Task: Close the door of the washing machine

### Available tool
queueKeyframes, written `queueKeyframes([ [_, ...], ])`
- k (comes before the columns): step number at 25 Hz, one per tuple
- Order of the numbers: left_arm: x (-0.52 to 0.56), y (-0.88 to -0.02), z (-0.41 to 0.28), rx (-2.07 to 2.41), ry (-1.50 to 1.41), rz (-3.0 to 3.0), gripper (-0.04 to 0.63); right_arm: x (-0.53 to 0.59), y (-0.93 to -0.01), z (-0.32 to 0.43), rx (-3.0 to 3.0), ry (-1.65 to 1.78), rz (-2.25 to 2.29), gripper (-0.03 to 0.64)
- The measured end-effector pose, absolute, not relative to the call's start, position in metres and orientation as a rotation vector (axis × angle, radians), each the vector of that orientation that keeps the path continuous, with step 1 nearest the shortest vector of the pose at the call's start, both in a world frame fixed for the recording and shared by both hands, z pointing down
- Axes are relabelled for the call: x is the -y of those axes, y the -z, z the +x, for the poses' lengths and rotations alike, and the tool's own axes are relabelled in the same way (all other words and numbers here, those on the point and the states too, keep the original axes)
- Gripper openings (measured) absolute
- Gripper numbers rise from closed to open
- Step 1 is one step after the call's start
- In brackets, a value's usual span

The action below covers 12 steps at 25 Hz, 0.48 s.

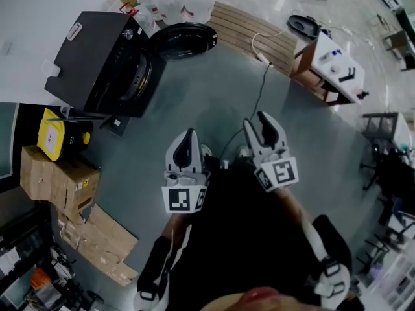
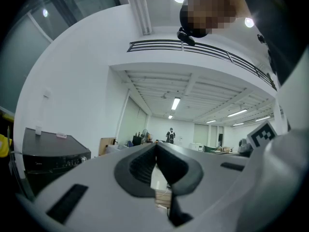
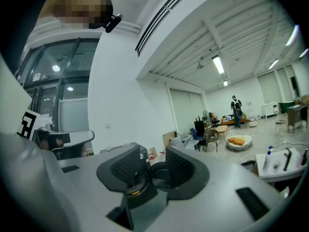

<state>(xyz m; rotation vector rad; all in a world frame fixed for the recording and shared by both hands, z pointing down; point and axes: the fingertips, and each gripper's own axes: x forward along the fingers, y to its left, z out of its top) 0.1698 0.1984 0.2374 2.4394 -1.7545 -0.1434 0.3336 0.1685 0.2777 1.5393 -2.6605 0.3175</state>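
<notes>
While the left gripper's [image 1: 189, 135] jaws meet and the right gripper's [image 1: 257, 120] stand apart around nothing, one black washing machine [image 1: 97, 57] sits on the floor [image 1: 214, 89] farther ahead, its single round dark door [image 1: 183, 41] swung wide open.

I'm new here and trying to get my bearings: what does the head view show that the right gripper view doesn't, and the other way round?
Only the head view: a yellow case beside the washer and a cable across the floor.

Only the right gripper view: a distant person, a chair and a ceiling lamp.

Both: the black washer with its round door swung open, and the right gripper, its jaws apart and holding nothing.
</notes>
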Motion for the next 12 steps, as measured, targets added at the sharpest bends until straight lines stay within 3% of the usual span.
queueKeyframes([
  [12,-0.185,-0.257,0.133,1.666,0.134,2.470,0.006,-0.153,-0.291,0.297,2.598,-0.334,1.619,0.146],
])
